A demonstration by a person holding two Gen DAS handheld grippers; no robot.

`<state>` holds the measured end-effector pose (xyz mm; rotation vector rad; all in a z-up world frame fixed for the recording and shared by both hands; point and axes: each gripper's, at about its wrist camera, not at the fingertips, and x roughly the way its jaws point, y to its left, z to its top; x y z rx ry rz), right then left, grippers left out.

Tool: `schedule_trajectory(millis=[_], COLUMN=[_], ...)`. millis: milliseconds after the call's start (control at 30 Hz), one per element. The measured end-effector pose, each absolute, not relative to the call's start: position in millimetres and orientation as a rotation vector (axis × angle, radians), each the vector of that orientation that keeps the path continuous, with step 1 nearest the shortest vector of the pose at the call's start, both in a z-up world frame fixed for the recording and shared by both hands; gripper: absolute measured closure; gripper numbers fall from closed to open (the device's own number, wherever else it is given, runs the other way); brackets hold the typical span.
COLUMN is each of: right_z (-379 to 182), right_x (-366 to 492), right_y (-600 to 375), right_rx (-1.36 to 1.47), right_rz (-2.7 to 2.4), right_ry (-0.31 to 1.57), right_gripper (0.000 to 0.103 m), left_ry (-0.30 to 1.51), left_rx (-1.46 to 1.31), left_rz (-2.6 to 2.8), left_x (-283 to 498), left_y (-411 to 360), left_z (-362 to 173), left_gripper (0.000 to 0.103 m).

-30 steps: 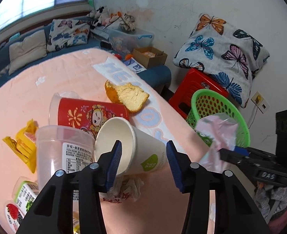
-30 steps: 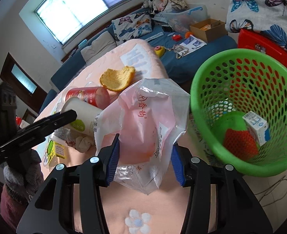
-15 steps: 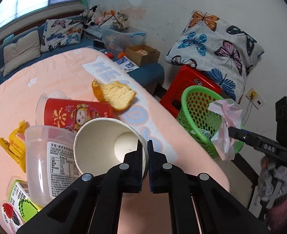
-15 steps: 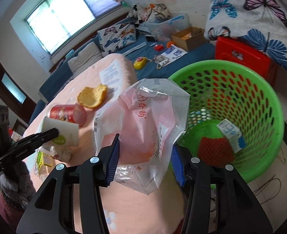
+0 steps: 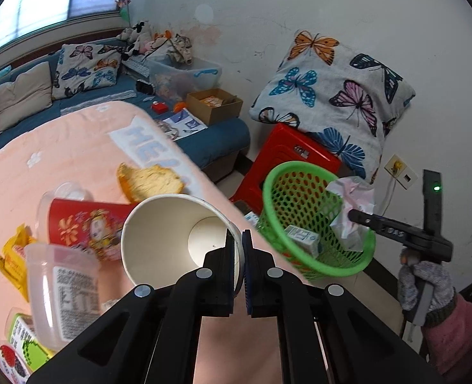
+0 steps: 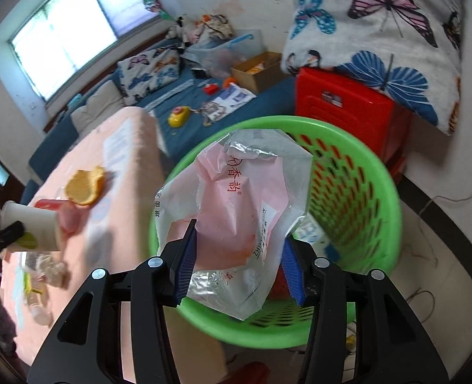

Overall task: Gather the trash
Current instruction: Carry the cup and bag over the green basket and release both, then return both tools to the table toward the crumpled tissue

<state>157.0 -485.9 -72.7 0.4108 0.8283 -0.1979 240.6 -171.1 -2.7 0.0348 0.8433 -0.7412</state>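
Basket (image 5: 316, 220), green and perforated, serves as the landmark in the left wrist view: it stands on the floor off the edge of the pink table (image 5: 60, 160), in front of a red stool (image 5: 297, 156). A small carton (image 5: 301, 238) lies inside it. The left gripper (image 5: 238, 256) has its jaws pinched nearly together on the rim of a white paper cup (image 5: 172, 236), whose open mouth faces the camera, on the table side of the basket. Farther from the basket lie a red printed cup (image 5: 85, 224), a clear plastic cup (image 5: 63, 291) and a piece of orange peel (image 5: 149, 179). Over the basket's far rim the right gripper (image 5: 353, 216) holds a crumpled pink bag (image 5: 353, 204).

From the right wrist, the basket (image 6: 348, 192) fills the middle, its mouth directly below the right gripper (image 6: 239, 265). The blue pads (image 6: 186, 262) stand wide apart, with the plastic bag (image 6: 242, 211) bunched between them; whether they press it firmly I cannot tell. Off to the table side, the paper cup (image 6: 34, 227) and peel (image 6: 84, 187) are visible.
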Motion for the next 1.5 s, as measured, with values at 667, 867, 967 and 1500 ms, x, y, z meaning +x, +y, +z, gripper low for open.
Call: schedule_trajectory(millis=[667,867,967,1500], right_z=[-89.8,-84.0,-82.5,-86.1], right_x=[150.6,136.0,127.7,115.3], right_y=[-523.5,-531.1,-534.5,-535.8], right_rx=[0.438,0.448,0.449,0.48], right_rz=[-0.234,-0.239,-0.244,-0.236], right_ry=[0.831,0.811,0.804,0.804], right_gripper=[0.027,0.027,0.027,0.026], left_ry=[0.841,0.858,0.882,0.959], left_rx=[0.093,0.109,0.121,0.175], left_rz=[-0.889,-0.921,-0.932,-0.928], left_x=[238.2,238.2,239.3,243.9], left_y=[-286.4,-318.0,-333.8,-366.5], left_z=[10.3,1.9,-8.1,-48.2], left_gripper=[0.098,0.098,0.098,0.078])
